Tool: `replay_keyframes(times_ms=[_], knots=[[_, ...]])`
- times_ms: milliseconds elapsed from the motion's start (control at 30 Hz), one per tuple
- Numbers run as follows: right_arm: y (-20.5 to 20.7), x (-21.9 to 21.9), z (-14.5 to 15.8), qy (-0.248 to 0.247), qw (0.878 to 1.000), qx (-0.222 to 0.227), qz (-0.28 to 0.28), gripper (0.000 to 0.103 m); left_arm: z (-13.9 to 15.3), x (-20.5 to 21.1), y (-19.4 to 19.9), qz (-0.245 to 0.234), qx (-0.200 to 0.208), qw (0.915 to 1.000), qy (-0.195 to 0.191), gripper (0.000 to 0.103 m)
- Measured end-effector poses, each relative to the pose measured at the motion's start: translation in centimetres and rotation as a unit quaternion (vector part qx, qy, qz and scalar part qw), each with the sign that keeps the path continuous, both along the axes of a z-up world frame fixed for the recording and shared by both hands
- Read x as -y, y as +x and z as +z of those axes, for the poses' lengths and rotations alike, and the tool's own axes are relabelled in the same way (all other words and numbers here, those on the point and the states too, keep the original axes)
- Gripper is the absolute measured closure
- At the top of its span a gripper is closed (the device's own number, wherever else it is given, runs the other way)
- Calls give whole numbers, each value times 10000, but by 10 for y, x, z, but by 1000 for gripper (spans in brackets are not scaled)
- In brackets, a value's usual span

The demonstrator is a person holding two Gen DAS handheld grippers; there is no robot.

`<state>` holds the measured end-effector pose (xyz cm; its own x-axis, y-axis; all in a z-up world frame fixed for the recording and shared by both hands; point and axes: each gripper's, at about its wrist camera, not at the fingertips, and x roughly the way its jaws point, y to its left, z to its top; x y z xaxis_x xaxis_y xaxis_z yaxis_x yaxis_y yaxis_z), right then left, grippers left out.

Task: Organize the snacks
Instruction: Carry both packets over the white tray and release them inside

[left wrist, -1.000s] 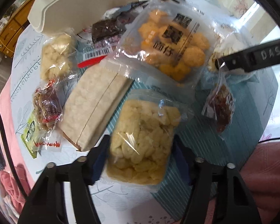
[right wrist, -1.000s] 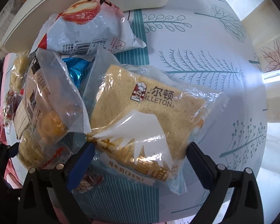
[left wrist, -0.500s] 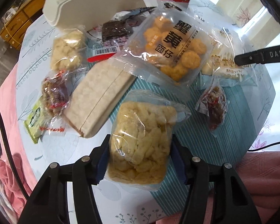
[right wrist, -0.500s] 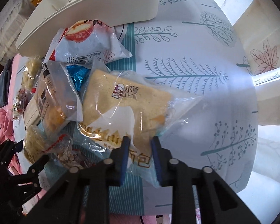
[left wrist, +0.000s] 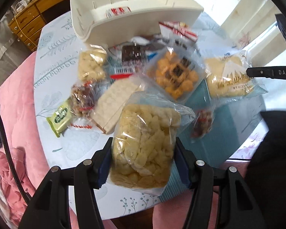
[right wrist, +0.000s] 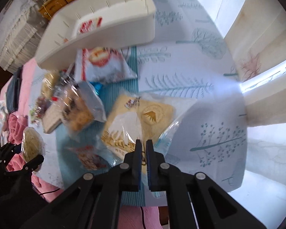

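My left gripper (left wrist: 143,162) is shut on a clear bag of pale puffed snacks (left wrist: 145,145) and holds it above the table. My right gripper (right wrist: 142,148) is shut on the near edge of a bagged bread slice (right wrist: 137,122), which also shows in the left wrist view (left wrist: 228,80). A white bin (left wrist: 135,17) stands at the back of the table with a red-and-white packet (left wrist: 118,11) inside. It also shows in the right wrist view (right wrist: 104,26).
Snack bags crowd the table: an orange ball snack bag (left wrist: 175,74), a white wafer pack (left wrist: 116,103), a small puffed bag (left wrist: 91,64), a green packet (left wrist: 60,116), a dark chocolate pack (left wrist: 133,55), a red-and-white bag (right wrist: 103,64). Pink bedding (left wrist: 15,114) lies left.
Both grippers have lifted and pulled back with their bags. The right gripper went from open around the bread bag to shut on its edge. The bin's inside has come into view.
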<state>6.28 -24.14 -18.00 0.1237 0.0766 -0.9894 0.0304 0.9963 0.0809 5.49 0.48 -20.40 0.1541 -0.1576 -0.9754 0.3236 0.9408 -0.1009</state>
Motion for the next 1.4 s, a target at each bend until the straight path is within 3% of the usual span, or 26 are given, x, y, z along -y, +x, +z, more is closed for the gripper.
replay_keyframes(times_ms=[367,567,733,867,1033,1300,1400], knots=[[31,-4,89,284,9950,870,404,101,97,9,42,131,696,9973,-201,45],[54,-21,133,438,9862,1445,684,101,128,11,78,312,1189,9921,-234,45],[81,-34,151,574,9798,1771,725,101,143,6,114,813,1473,9851,-368,45],[105,-41,154,702,9717,2127,756,101,140,3,140,1247,1616,9782,-374,45],[138,-47,140,859,9681,2237,727,101,117,1,172,1683,1532,9716,-652,45],[178,-44,99,1368,9669,2077,565,100,79,14,205,1664,1384,9731,-793,45],[185,-44,89,1249,9723,1924,442,95,68,18,216,1697,1326,9749,-568,42]])
